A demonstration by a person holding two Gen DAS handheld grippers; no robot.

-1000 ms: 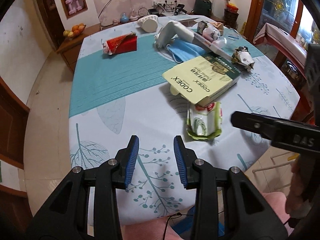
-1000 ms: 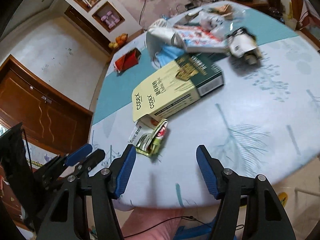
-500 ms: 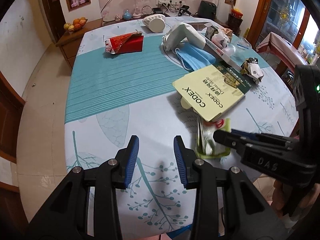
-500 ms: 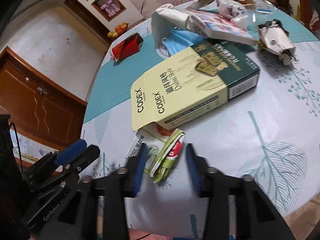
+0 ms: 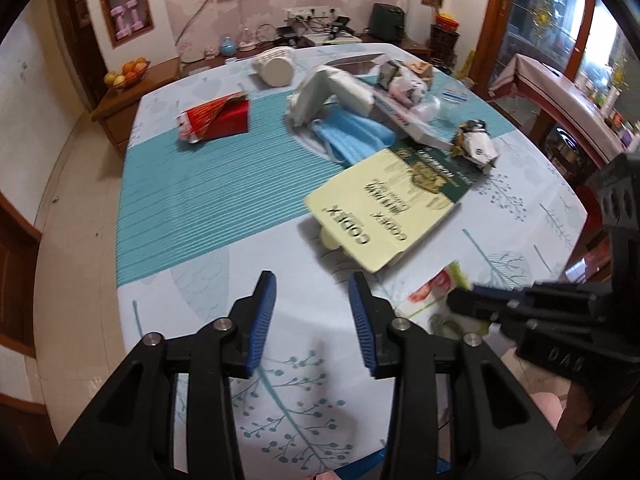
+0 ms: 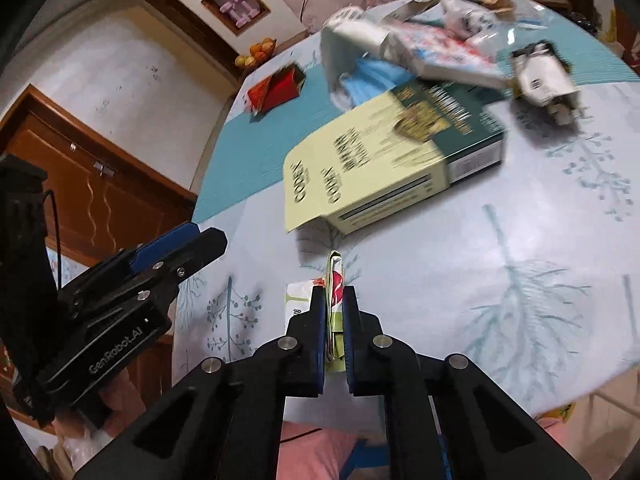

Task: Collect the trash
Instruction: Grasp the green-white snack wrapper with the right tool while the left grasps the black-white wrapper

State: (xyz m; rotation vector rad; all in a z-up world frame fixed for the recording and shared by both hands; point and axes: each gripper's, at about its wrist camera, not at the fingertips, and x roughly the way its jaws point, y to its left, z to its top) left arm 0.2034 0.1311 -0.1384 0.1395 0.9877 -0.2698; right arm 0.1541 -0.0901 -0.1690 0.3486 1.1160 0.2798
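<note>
Right wrist view: wrapper (image 6: 335,280) pinched between clenched jaws; left jaws released, apart.

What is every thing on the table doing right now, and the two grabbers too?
Right gripper: shut on the wrapper.
Wrapper: folded, pinched on edge between the fingers.
Left gripper: open, holding nothing.
CODEX box: lying flat, end flap open.
Blue face mask: lying crumpled, partly under other trash.
Red packet: lying torn open.
White cup: tipped on its side.
Crushed carton: lying crumpled.
</note>
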